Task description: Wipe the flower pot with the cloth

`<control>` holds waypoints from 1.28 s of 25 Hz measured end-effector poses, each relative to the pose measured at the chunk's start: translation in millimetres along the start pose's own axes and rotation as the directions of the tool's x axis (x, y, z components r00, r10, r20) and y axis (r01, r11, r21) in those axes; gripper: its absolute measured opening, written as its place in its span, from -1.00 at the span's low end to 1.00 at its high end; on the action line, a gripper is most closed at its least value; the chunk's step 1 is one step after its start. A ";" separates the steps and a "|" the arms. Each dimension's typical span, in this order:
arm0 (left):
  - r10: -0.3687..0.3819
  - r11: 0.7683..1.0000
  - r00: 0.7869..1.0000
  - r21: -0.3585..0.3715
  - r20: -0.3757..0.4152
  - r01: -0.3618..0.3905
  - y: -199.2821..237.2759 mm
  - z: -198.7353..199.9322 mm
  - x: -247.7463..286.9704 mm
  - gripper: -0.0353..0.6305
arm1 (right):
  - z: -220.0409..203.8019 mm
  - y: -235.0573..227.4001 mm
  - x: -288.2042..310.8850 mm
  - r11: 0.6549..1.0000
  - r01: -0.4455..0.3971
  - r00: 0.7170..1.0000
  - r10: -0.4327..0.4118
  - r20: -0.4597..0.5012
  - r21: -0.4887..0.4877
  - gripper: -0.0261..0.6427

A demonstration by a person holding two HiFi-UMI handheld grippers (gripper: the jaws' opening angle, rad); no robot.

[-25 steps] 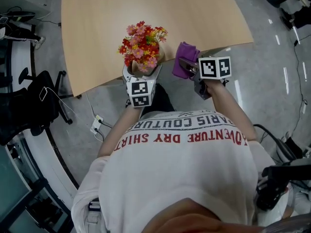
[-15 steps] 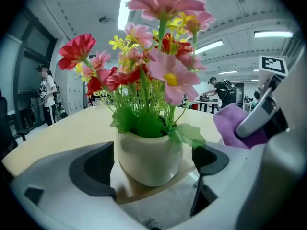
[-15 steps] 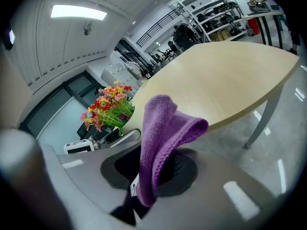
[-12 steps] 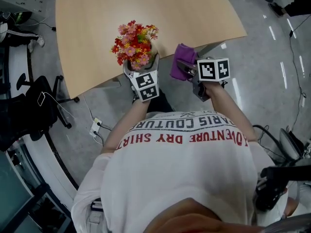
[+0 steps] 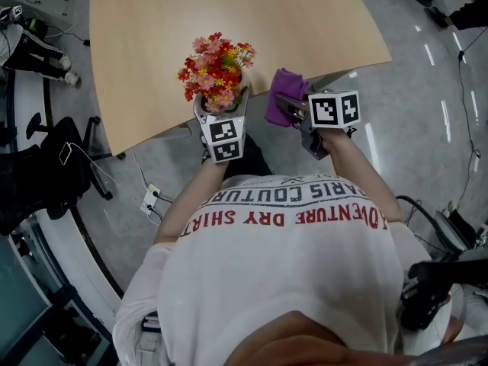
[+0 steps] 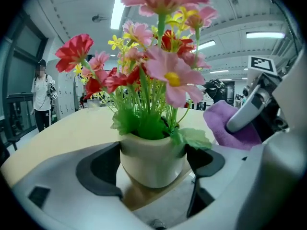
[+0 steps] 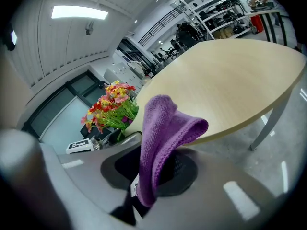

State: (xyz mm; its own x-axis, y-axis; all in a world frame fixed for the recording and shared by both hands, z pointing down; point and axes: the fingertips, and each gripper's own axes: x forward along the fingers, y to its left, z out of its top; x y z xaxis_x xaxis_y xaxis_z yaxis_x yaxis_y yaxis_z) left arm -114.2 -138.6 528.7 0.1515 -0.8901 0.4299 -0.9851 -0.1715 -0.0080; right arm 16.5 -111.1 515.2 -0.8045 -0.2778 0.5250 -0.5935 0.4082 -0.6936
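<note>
A cream flower pot (image 6: 152,157) with red, pink and yellow artificial flowers (image 5: 216,67) stands at the near edge of the wooden table (image 5: 229,14). My left gripper (image 5: 223,104) reaches around it. Its jaws have just been closing, and both pads (image 6: 103,169) now lie against the pot's sides. In the head view the blooms mostly hide the pot. To the right, my right gripper (image 5: 293,105) is shut on a folded purple cloth (image 7: 163,138), held beside the pot just off the table edge. The cloth (image 5: 284,94) sticks up out of the jaws.
The table's curved edge runs just under both grippers, with grey floor below. A black office chair (image 5: 46,166) and a floor socket with cables (image 5: 152,197) lie to the left. A person (image 6: 42,97) stands far off beyond the table.
The left gripper has shifted slightly at the pot and its jaws have drawn in against it. The right gripper with the cloth has barely moved.
</note>
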 end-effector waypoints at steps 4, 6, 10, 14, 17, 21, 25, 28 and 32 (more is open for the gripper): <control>-0.140 0.988 0.990 0.062 -0.007 0.140 -2.5 2.5 -6.7 0.43 | 9.4 16.0 5.9 0.999 -0.039 0.999 0.038 -0.011 -0.023 -0.74; -0.207 0.974 0.978 0.095 -0.014 0.207 -6.8 1.4 -12.4 0.42 | 11.3 21.7 8.1 0.998 -0.052 0.999 0.052 -0.014 -0.032 -0.74; -0.315 0.938 0.949 0.146 -0.027 0.315 -15.9 -4.5 -24.8 0.42 | 14.0 34.1 13.0 0.995 -0.086 0.996 0.085 -0.022 -0.049 -0.74; -0.369 0.912 0.929 0.177 -0.033 0.369 -21.4 -2.9 -34.2 0.42 | 17.9 43.1 17.0 0.992 -0.111 0.994 0.109 -0.030 -0.060 -0.74; -0.383 0.906 0.923 0.183 -0.029 0.381 -22.5 -2.9 -38.7 0.43 | 18.5 43.9 19.4 0.991 -0.115 0.993 0.113 -0.038 -0.066 -0.74; -0.398 0.897 0.917 0.194 -0.036 0.397 -24.8 -2.3 -42.2 0.42 | 15.7 45.2 22.0 0.990 -0.121 0.992 0.117 -0.054 -0.071 -0.74; -0.408 0.891 0.912 0.198 -0.039 0.408 -25.7 0.1 -45.7 0.43 | 12.4 45.3 27.0 0.990 -0.124 0.990 0.118 -0.078 -0.074 -0.74; -0.415 0.888 0.909 0.200 -0.040 0.414 -23.0 3.2 -46.9 0.42 | 10.7 39.8 33.3 0.992 -0.092 0.991 0.083 -0.106 -0.081 -0.75; -0.422 0.885 0.906 0.202 -0.039 0.420 -25.3 4.2 -49.5 0.43 | 1.9 26.6 39.0 0.995 -0.025 0.990 0.011 -0.142 -0.095 -0.75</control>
State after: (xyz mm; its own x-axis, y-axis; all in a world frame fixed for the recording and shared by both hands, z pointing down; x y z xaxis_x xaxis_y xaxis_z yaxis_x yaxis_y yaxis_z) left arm -96.4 -92.0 503.9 0.5494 -0.7177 0.4279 -0.7915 -0.6111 -0.0088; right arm -30.8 -112.8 516.4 -0.7998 -0.1472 0.5820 -0.5688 0.4958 -0.6563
